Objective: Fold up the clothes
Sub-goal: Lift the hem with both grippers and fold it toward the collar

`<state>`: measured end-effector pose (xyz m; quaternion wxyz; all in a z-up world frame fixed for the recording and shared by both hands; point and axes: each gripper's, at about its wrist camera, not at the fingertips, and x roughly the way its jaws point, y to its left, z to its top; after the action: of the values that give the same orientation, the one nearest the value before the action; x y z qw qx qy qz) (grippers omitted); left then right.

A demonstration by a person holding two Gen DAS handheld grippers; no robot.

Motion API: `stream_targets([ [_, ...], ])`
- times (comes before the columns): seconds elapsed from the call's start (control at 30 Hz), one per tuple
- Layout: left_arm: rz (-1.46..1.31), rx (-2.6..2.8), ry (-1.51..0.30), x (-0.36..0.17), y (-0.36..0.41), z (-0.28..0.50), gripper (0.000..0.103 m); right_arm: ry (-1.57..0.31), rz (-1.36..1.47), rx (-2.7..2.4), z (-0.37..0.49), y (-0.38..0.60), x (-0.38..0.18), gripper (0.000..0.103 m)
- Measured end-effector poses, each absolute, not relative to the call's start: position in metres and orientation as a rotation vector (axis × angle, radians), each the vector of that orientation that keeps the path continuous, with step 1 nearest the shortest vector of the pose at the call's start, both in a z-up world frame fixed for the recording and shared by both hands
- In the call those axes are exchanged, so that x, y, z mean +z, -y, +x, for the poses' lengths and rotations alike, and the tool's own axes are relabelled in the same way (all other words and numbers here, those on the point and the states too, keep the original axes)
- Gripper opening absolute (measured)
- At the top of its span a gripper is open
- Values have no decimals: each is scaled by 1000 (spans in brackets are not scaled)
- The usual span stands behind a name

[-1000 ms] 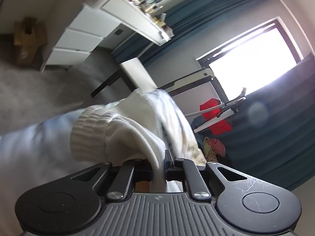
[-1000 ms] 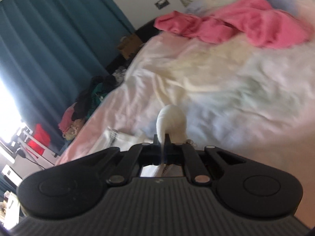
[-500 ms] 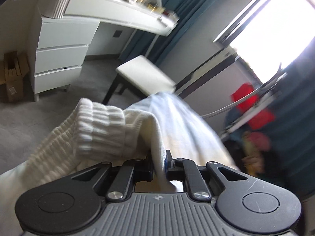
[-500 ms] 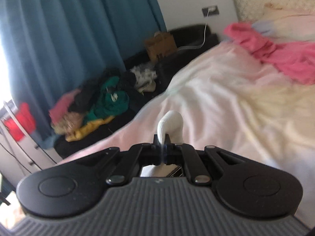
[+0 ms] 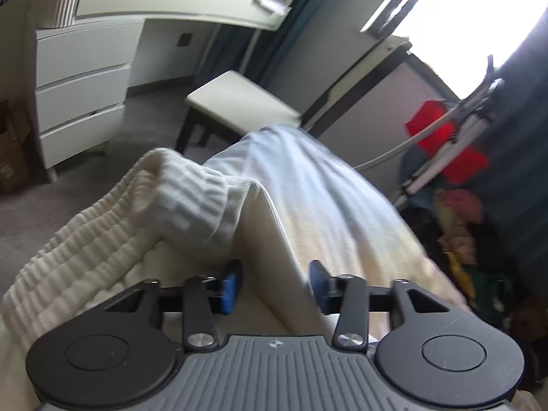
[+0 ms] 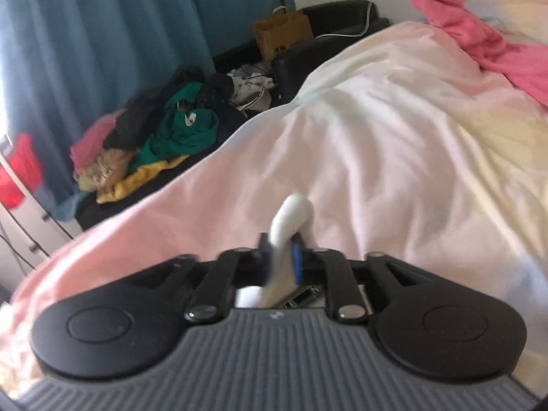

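White ribbed garment [image 5: 178,205] lies on bed [image 6: 394,137], a fold between left gripper [image 5: 274,282] jaws, opening, pads clear. Right gripper [image 6: 282,257] jaws opening, narrow, white fabric between them. Clothes pile [image 6: 154,137] at 10 o'clock.

No words or numbers can be read anywhere here. The brown paper bag [image 6: 282,32] by the blue curtain has some dark marks on its front, but they are too blurry to make out. A dark tag with pale letters [image 6: 301,297] peeks out just under the black gripper, and only bits of letters show, too few to read.
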<state>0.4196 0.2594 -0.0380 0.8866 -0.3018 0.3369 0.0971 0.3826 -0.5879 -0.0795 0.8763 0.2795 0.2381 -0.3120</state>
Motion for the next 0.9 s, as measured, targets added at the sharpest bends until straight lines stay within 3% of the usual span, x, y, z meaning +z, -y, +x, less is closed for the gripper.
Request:
stream_targets([
  [0.03, -623, 187, -689, -33, -259, 406, 64, -478, 601, -648, 369, 588, -74, 39],
  [0.1, -622, 169, -680, -26, -260, 377, 69, -436, 636, -644, 337, 586, -62, 59],
  [0.17, -651, 156, -680, -26, -264, 347, 72, -408, 698, -629, 303, 585, -55, 66],
  [0.37, -851, 150, -710, -57, -286, 266, 72, -426, 930, -529, 217, 572, -58, 68],
  [0.5, -917, 165, -721, -94, -295, 238, 74, -476, 1050, -467, 195, 561, -92, 69],
  [0.63, -1013, 212, -648, -124, -306, 243, 71, -538, 1180, -408, 198, 558, -141, 69],
  [0.77, -1022, 256, -532, -130, -309, 272, 72, -432, 1166, -377, 221, 562, -161, 69],
  [0.87, -1019, 291, -525, -133, -307, 295, 64, -344, 1144, -398, 239, 567, -166, 67],
  [0.9, -1015, 311, -519, -133, -306, 301, 59, -317, 1152, -414, 244, 569, -169, 60],
])
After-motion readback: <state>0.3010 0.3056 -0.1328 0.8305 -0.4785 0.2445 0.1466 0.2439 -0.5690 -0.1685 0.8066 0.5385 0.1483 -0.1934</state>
